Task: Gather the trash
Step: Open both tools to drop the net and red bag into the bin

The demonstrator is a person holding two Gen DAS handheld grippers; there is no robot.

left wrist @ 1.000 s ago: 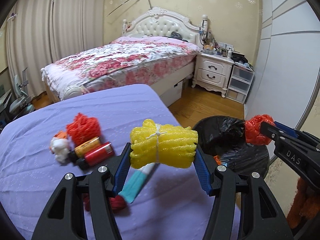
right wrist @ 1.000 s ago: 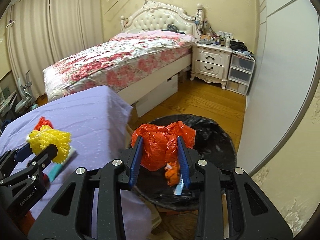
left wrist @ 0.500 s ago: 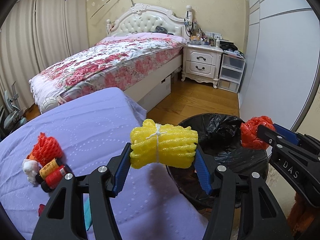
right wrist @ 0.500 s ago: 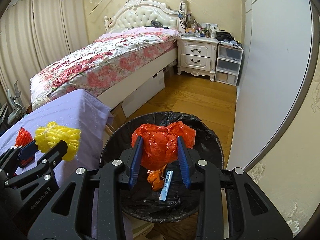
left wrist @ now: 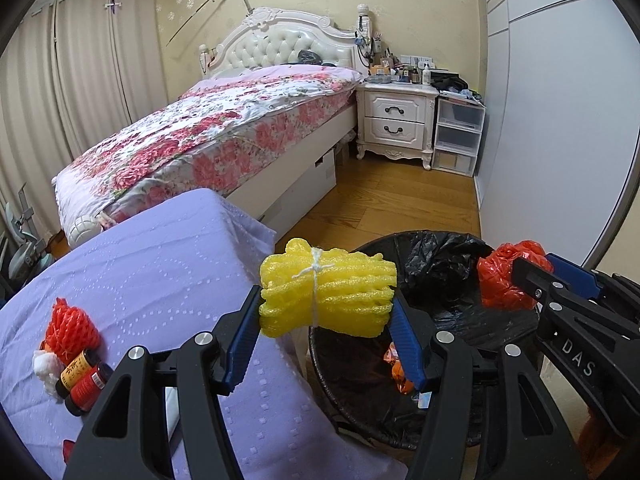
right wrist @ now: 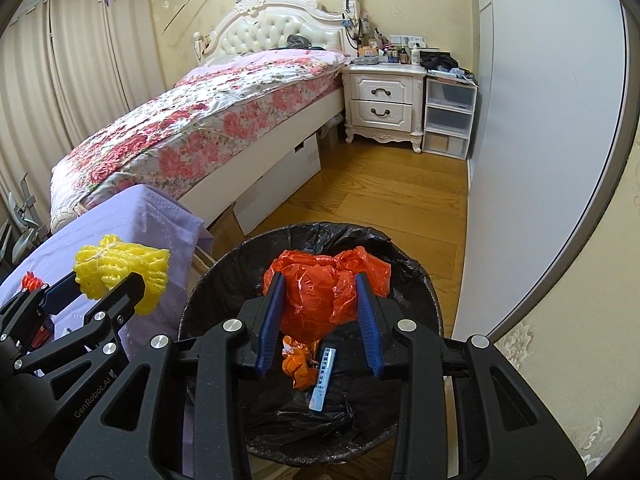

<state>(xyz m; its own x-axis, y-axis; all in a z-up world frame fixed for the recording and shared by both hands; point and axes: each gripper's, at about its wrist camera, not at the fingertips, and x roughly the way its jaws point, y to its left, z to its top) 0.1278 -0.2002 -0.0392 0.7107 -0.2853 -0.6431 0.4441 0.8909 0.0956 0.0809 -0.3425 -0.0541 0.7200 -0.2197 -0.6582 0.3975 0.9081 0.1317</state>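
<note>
The left gripper (left wrist: pixel 326 326) pinched a yellow foam net bundle (left wrist: pixel 328 292) between its blue pads, jaws easing apart yet touching it, at the edge of the purple-covered table (left wrist: pixel 160 264), the black-lined trash bin (left wrist: pixel 436 264) just to its right. The right gripper (right wrist: pixel 319 314) clamped a crumpled red plastic bag (right wrist: pixel 320 292) directly above the bin's opening, orange scraps (right wrist: pixel 298 364) lying below it.

I see the black-lined round trash bin (right wrist: pixel 404 256) right of the purple-clothed tabletop (left wrist: pixel 160 264); the floral-covered bed (left wrist: pixel 224 136) lies behind both.
</note>
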